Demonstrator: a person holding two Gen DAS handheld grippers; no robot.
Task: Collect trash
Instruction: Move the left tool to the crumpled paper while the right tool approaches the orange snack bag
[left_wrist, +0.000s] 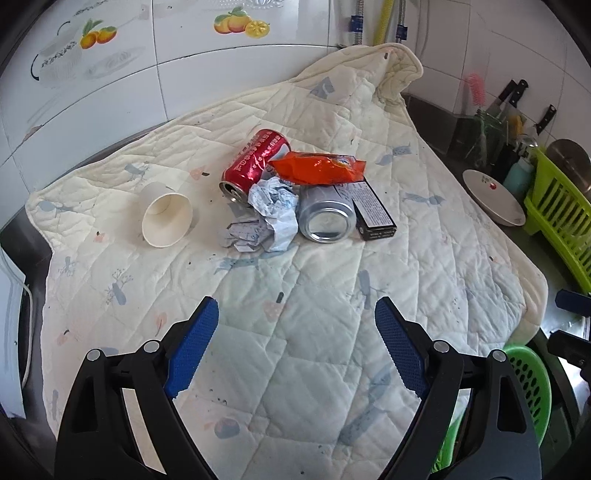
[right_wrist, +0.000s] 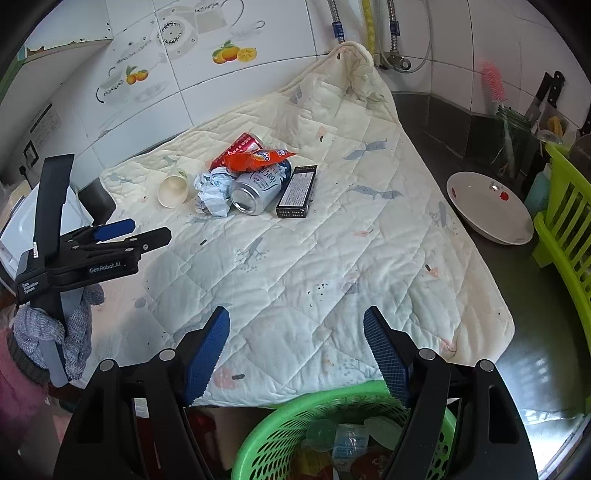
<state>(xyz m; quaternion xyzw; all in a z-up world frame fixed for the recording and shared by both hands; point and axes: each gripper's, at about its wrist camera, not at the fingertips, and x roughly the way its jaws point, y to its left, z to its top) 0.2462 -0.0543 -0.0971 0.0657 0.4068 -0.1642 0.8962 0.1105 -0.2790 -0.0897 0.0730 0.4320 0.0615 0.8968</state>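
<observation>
Two grippers hang over the near edge of a quilted cream cloth (left_wrist: 295, 350) spread on the counter, both tilted down toward it. The left gripper (left_wrist: 297, 343) has its blue pads spread wide with only bare quilt between them. The right gripper (right_wrist: 297, 350) stands with its jaws well apart too, and nothing sits in them. Seen from the right wrist camera, the left one shows from the side, carried by a hand in a grey knitted glove (right_wrist: 77, 328).

Just below the right gripper, off the near edge of the cloth, stands a green mesh basket (right_wrist: 280, 424) with a few pale, blurred scraps already lying inside it.

Further in, around the middle of the cloth, the trash lies in one cluster, well apart from both grippers. A white paper cup (left_wrist: 167, 218) lies tipped on its side at the left, mouth toward me. Beside it is crumpled bluish-white paper (left_wrist: 267, 216), touching a red can (left_wrist: 255, 162) lying on its side behind it. An orange snack wrapper (left_wrist: 317, 168) rests across the red can and over a silver can (left_wrist: 325, 214), also on its side. A small black box (left_wrist: 375, 212) lies flat just right of the silver can.

Off the cloth to the right, a white dish (right_wrist: 487, 208) sits on the dark counter beside a lime-green dish rack (right_wrist: 565, 221). Knives and a pink brush stand against the tiled wall behind.
</observation>
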